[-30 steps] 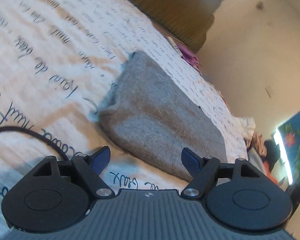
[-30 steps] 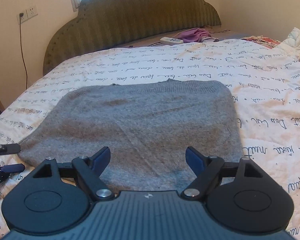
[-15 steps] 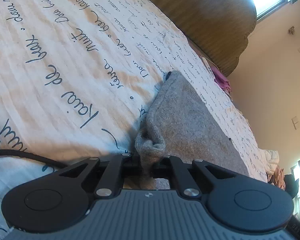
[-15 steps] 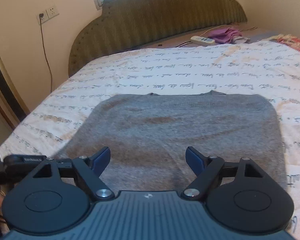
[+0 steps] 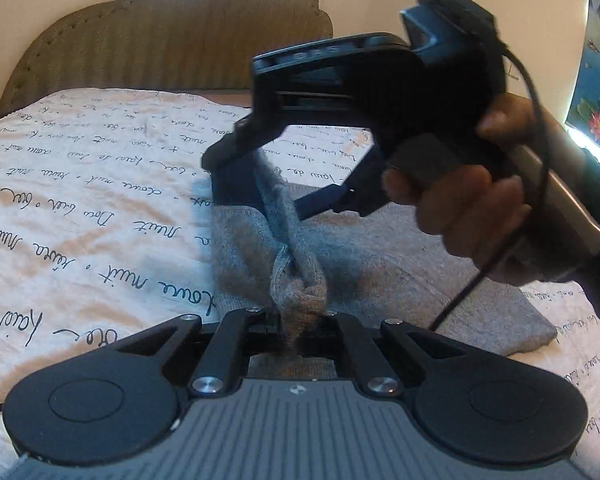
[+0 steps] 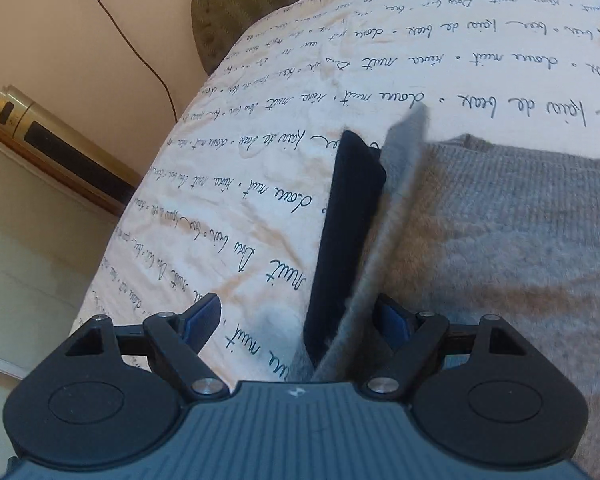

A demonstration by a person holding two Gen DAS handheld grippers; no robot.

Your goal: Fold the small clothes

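Nearest the left wrist camera, the left gripper (image 5: 298, 326) is pressed together on a bunched corner of the one grey sweater (image 5: 400, 256), its edge lifted into a taut ridge. The rest of the garment lies flat on the bedspread (image 5: 80, 208), its right-hand edge ending short of the bed's side, with bare lettered cloth open to the left.

Farther along that ridge, the right gripper (image 5: 260, 184) sits over the raised edge, held by a hand (image 5: 472, 216). In its own view the right gripper (image 6: 300, 320) is spread, the sweater's edge (image 6: 384, 248) running between the fingers beside a dark strip, perhaps the garment's shadowed underside.

Beyond stands one padded headboard (image 5: 172, 40), and one cord (image 6: 140, 56) hangs from a wall socket.
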